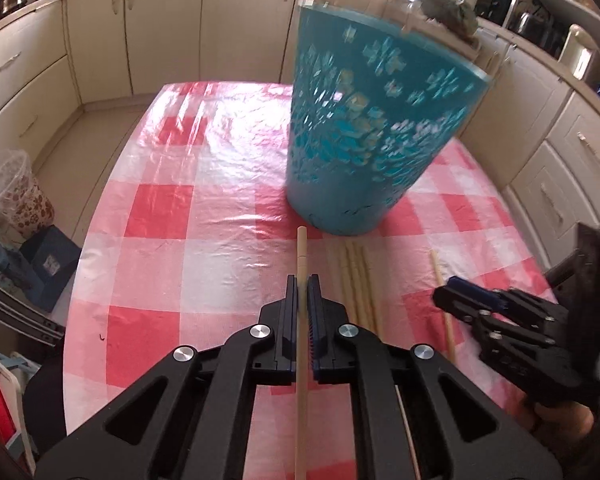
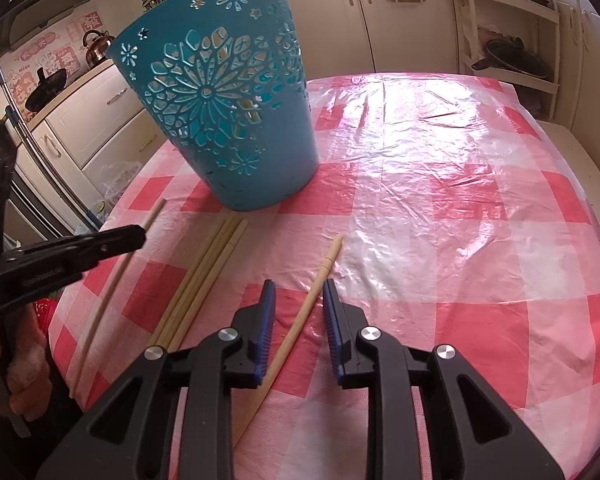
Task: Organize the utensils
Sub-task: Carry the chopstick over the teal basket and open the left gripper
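The surface (image 2: pixel 440 184), draped in a red-and-white checked cloth under clear plastic, is filling most of both views, with cream kitchen cabinets (image 1: pixel 100 40) running around it. A tall teal basket (image 2: pixel 228 112) with cut-out flower patterns is standing upright on the cloth toward the far side, its base just beyond the tips of the chopsticks. In front of it a bundle of wooden chopsticks (image 2: pixel 204 272) is lying side by side, touching one another and pointing toward the basket. The left tool (image 1: pixel 302 280) is pinching one single chopstick (image 1: pixel 301 256) between its pressed-together pads, the stick running lengthwise through the grip with its squared end sticking out toward the basket's base; in the right wrist view this tool is appearing at the left edge with that stick passing through it. The right tool (image 2: pixel 299 284) is sitting low over the cloth with its blue pads spread a little, and another chopstick (image 2: pixel 320 276) is lying on the cloth between them, slanting toward the left pad; whether that pad touches it cannot be told.
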The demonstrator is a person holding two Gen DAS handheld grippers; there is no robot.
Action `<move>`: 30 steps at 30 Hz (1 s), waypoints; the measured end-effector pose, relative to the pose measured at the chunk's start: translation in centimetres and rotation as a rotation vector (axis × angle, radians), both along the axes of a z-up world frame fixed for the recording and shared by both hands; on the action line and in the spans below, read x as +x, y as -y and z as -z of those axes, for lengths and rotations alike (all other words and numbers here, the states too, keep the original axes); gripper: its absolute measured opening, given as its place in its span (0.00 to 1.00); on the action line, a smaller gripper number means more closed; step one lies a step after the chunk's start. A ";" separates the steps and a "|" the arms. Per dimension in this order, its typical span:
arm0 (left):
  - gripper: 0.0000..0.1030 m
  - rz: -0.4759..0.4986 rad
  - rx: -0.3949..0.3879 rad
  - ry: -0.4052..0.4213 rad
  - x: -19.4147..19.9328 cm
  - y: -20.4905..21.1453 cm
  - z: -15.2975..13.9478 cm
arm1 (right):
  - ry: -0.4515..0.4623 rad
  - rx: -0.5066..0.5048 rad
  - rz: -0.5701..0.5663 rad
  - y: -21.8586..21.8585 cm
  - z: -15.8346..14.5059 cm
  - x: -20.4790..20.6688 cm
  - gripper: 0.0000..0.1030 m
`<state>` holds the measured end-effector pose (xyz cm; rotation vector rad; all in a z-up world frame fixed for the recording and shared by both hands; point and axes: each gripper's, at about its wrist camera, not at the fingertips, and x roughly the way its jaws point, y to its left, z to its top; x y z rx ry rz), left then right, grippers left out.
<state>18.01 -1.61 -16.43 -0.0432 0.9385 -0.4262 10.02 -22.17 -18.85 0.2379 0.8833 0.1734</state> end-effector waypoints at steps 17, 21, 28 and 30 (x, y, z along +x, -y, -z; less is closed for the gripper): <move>0.05 -0.034 -0.352 0.458 6.6 3.7 -19.1 | 0.003 0.005 -0.003 0.0 0.0 0.0 0.26; 0.05 -0.109 -0.307 0.504 10.2 5.6 -17.9 | 0.004 0.010 -0.014 0.1 0.0 0.0 0.29; 0.05 -0.161 -0.255 0.472 12.7 6.9 -14.6 | 0.003 0.023 -0.021 0.1 -0.1 0.1 0.31; 0.05 -0.154 -0.233 0.481 12.4 7.2 -13.9 | 0.003 0.023 -0.023 0.1 0.0 0.1 0.32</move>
